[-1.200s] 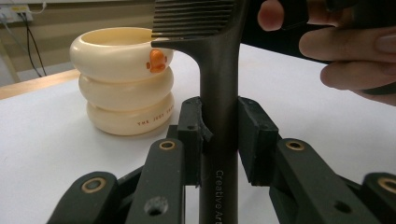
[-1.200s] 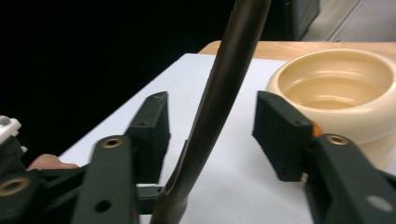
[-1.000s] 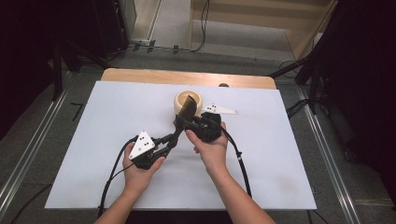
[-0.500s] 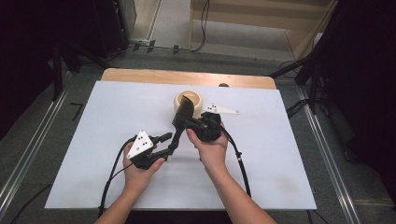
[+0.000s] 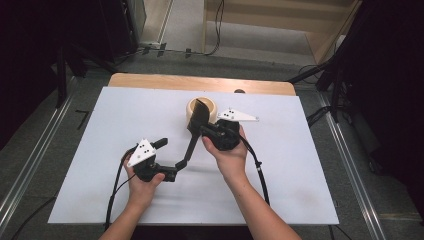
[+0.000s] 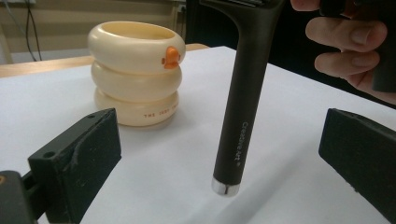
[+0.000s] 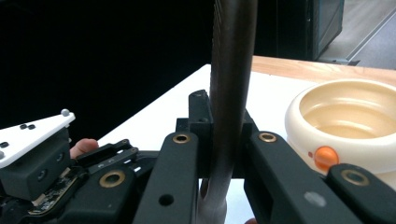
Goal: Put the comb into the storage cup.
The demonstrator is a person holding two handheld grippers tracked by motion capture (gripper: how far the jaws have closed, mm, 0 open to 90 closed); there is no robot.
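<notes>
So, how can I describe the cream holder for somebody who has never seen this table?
Look at the white table, toward its far edge by the wooden strip. The cream holder stands there, three stacked rings with a small orange beak, unlike the slim black tool beside it.

White-topped table (image 5: 300, 190) with a wooden far edge, a cream stacked-ring holder (image 5: 201, 108) directly on it

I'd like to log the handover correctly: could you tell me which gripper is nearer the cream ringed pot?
Right. The right gripper sits just in front of the cream pot, clamping the black tool. The left gripper lies farther back, jaws just opened around the tool's handle end.
</notes>
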